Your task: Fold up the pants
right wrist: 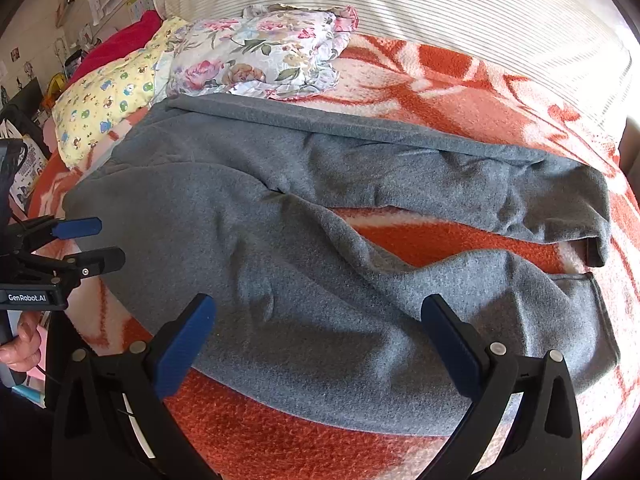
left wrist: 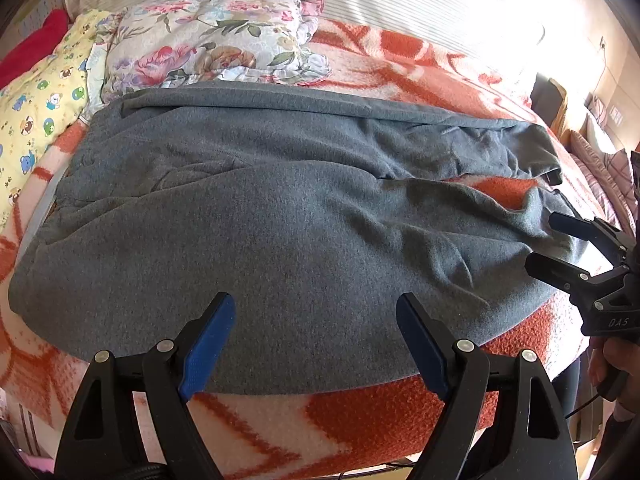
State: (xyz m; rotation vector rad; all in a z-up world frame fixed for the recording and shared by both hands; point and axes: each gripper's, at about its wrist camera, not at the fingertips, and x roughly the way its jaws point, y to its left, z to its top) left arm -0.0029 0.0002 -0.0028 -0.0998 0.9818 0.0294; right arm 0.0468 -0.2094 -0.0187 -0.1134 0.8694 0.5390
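Observation:
Grey fleece pants [left wrist: 280, 216] lie flat across the bed, waist at the left, two legs running right with a gap of blanket between them [right wrist: 440, 240]. My left gripper [left wrist: 316, 312] is open and empty above the near edge of the pants' upper part; it also shows in the right wrist view [right wrist: 108, 244], open. My right gripper [right wrist: 320, 316] is open and empty above the near leg [right wrist: 360, 340]; it also shows in the left wrist view [left wrist: 540, 240], open beside the near leg's cuff.
An orange and white patterned blanket [left wrist: 360, 412] covers the bed. A floral pillow [left wrist: 208, 40], a yellow printed pillow [left wrist: 36, 108] and a red cloth [left wrist: 32, 44] lie at the back left. A striped bolster [right wrist: 400, 0] runs along the back.

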